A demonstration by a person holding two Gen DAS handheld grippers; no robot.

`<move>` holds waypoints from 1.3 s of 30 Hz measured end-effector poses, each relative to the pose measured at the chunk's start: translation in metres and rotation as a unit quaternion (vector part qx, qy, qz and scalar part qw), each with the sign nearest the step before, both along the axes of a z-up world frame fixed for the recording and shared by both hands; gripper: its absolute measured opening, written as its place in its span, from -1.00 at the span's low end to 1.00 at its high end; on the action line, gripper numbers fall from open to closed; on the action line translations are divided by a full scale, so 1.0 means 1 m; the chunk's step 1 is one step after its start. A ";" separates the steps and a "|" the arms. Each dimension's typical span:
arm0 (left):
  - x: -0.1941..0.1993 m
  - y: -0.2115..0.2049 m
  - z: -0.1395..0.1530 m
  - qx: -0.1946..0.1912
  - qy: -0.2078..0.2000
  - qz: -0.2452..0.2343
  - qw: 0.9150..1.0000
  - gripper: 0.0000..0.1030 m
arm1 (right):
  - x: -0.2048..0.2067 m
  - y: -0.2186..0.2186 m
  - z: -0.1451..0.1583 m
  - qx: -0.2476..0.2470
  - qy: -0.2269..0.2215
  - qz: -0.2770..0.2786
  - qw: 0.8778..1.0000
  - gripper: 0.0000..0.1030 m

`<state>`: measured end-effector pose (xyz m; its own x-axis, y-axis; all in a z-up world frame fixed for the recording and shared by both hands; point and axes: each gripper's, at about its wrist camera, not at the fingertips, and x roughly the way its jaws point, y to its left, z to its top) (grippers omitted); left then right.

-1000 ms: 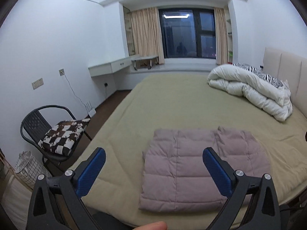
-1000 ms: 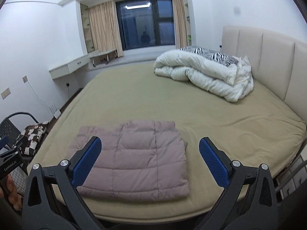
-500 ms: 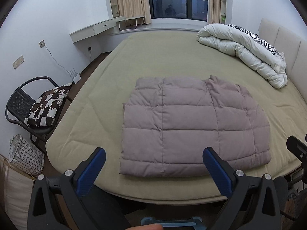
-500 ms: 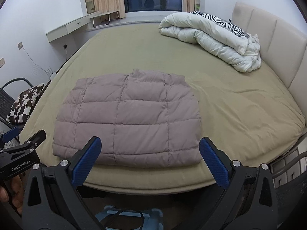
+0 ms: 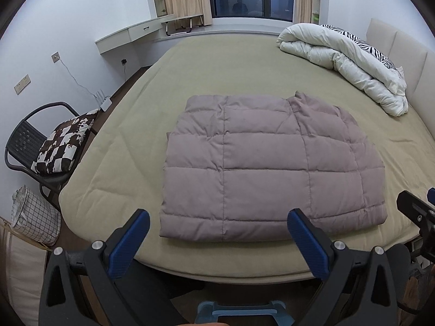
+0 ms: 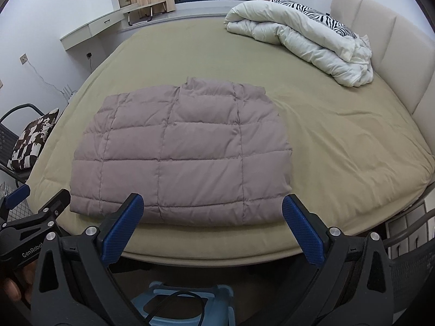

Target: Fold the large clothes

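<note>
A mauve quilted down jacket (image 5: 266, 165) lies folded into a flat rectangle near the front edge of the olive-green bed (image 5: 223, 62); the right wrist view shows the same jacket (image 6: 179, 149). My left gripper (image 5: 217, 228) hovers open just in front of and above the bed's front edge, nothing between its blue pads. My right gripper (image 6: 212, 214) is likewise open and empty, held off the jacket's near hem. Each gripper's tip shows at the edge of the other's view.
A bundled white duvet (image 5: 345, 57) with a zebra pillow lies at the far right by the padded headboard (image 6: 386, 43). Left of the bed stand a black chair with a checked cushion (image 5: 62, 144) and a wire basket (image 5: 35, 217). A blue stand (image 6: 185, 307) sits below.
Both grippers have tilted downward and come nearer to the bed, so the jacket looms larger and the window slid up out of view. Both stayed open and empty.
</note>
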<state>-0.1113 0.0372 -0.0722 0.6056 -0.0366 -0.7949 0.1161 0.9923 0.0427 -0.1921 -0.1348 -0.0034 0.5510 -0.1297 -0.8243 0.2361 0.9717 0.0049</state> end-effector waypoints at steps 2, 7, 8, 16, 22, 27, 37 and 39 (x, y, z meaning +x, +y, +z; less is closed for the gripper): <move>0.000 0.000 -0.001 0.000 0.001 0.000 1.000 1.00 | 0.001 0.001 -0.001 0.000 0.001 0.001 1.000 1.00; 0.001 0.002 -0.003 0.001 0.004 0.000 1.000 1.00 | 0.004 0.002 -0.003 -0.006 0.004 0.004 1.000 1.00; 0.001 0.002 -0.003 0.001 0.005 0.000 1.000 1.00 | 0.004 0.001 -0.004 -0.007 0.005 0.004 1.000 1.00; 0.002 0.004 -0.004 0.000 0.004 0.001 1.000 1.00 | 0.006 0.003 -0.006 -0.008 0.006 0.004 1.000 1.00; 0.002 0.003 -0.004 0.000 0.005 0.000 1.000 1.00 | 0.006 0.003 -0.007 -0.008 0.006 0.004 1.000 1.00; 0.001 0.003 -0.005 -0.001 0.004 0.001 1.000 1.00 | 0.007 0.003 -0.007 -0.007 0.006 0.003 1.000 1.00; 0.001 0.002 -0.005 0.000 0.004 0.001 1.000 1.00 | 0.009 0.006 -0.009 -0.008 0.003 0.002 1.000 1.00; 0.001 0.002 -0.005 -0.001 0.005 0.001 1.000 1.00 | 0.009 0.007 -0.010 -0.008 0.004 0.001 1.000 1.00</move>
